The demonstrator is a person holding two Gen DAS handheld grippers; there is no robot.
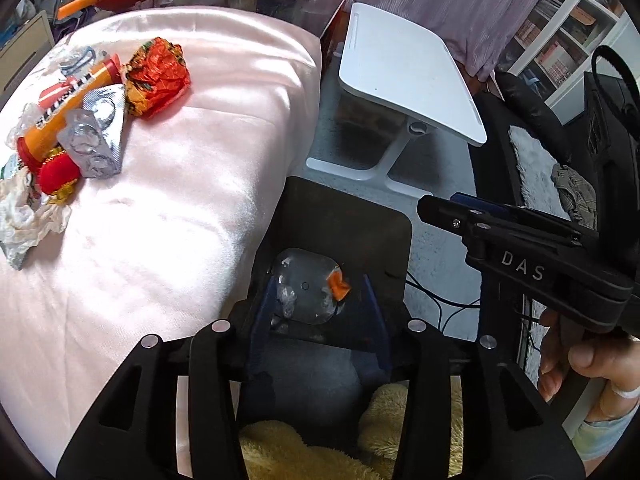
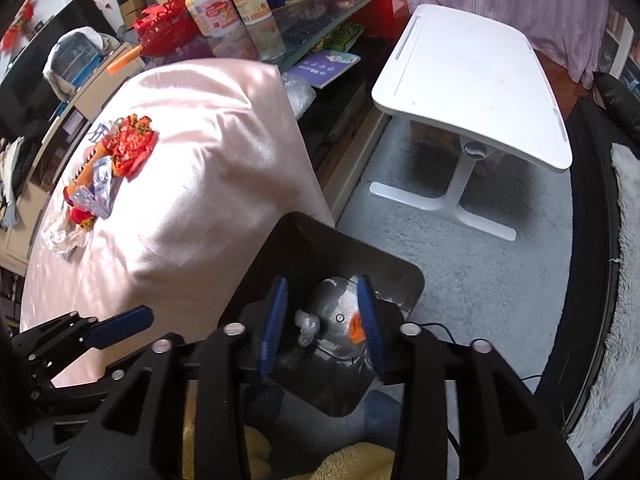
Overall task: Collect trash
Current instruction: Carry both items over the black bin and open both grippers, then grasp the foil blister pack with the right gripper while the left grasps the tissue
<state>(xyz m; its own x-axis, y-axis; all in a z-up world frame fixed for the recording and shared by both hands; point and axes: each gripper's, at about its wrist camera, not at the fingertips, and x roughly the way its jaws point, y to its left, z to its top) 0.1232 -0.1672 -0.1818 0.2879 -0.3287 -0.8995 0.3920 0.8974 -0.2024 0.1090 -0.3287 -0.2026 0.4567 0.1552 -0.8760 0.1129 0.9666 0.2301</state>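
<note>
A: Well, in the left wrist view, what do the left tongs point(image 1: 318, 308) have?
B: Nothing. Their 2 blue pads stand partly apart over a black square-mouthed bin point(image 1: 394, 232); a clear crumpled plastic wrapper point(image 1: 306, 290) and a small orange scrap point(image 1: 339, 285) lie on its bottom, clear of the pads.
A: And the rest of the trash?
B: Piled on the pink satin-covered worktop point(image 1: 192, 184), far left: a crumpled red-and-gold foil wrapper point(image 1: 158, 76), an orange tube point(image 1: 68, 108), a silver blister pack point(image 1: 96, 140) and white crumpled paper point(image 1: 28, 216).
A: In the right wrist view?
B: The right tongs point(image 2: 322, 324) also hang partly open above the same bin, gripping nothing; the orange scrap sits right against the right-hand pad, but I cannot tell whether they touch. The left tongs show at lower left. A white tilting side table point(image 2: 472, 92) stands on pale carpet point(image 2: 460, 280).
</note>
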